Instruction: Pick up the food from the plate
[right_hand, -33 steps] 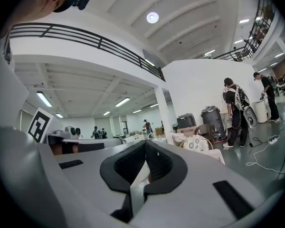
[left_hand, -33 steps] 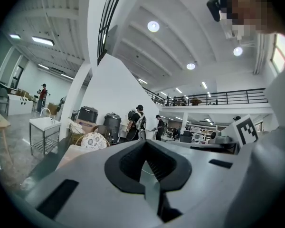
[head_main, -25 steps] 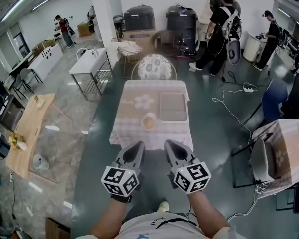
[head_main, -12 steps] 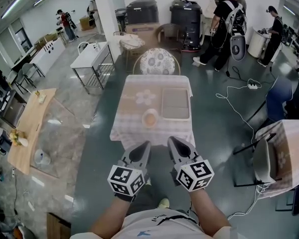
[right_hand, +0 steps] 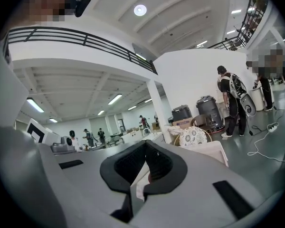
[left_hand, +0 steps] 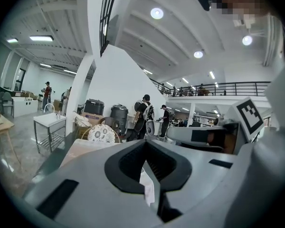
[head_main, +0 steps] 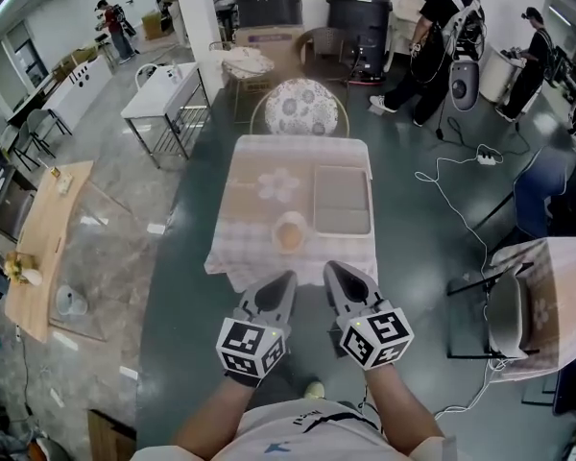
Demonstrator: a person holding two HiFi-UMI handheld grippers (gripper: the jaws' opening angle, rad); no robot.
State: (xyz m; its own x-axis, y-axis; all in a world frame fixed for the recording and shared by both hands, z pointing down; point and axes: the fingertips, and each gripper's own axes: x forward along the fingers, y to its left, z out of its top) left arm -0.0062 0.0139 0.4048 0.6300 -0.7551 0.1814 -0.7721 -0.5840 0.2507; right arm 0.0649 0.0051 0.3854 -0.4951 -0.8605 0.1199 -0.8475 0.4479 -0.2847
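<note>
In the head view a small round plate (head_main: 277, 226) with pale orange-brown food (head_main: 290, 236) sits near the front edge of a table (head_main: 245, 221) covered with a checked cloth. Both grippers hang side by side in the air short of that edge. My left gripper (head_main: 288, 277) is shut with nothing in it, its marker cube toward me. My right gripper (head_main: 329, 266) is also shut and empty. In the left gripper view the left gripper's (left_hand: 146, 142) tips meet, with the table beyond. In the right gripper view the right gripper's (right_hand: 146, 142) tips meet too.
A grey tray (head_main: 342, 200) lies on the table to the right of the plate. A chair with a floral cushion (head_main: 302, 109) stands at the far end. People (head_main: 442, 36) stand at the back right, a cable (head_main: 451, 190) crosses the floor, and another chair (head_main: 504, 315) is on the right.
The table has come closer and sits lower in the head view as the person walks toward it. Both grippers stay shut and side by side.
</note>
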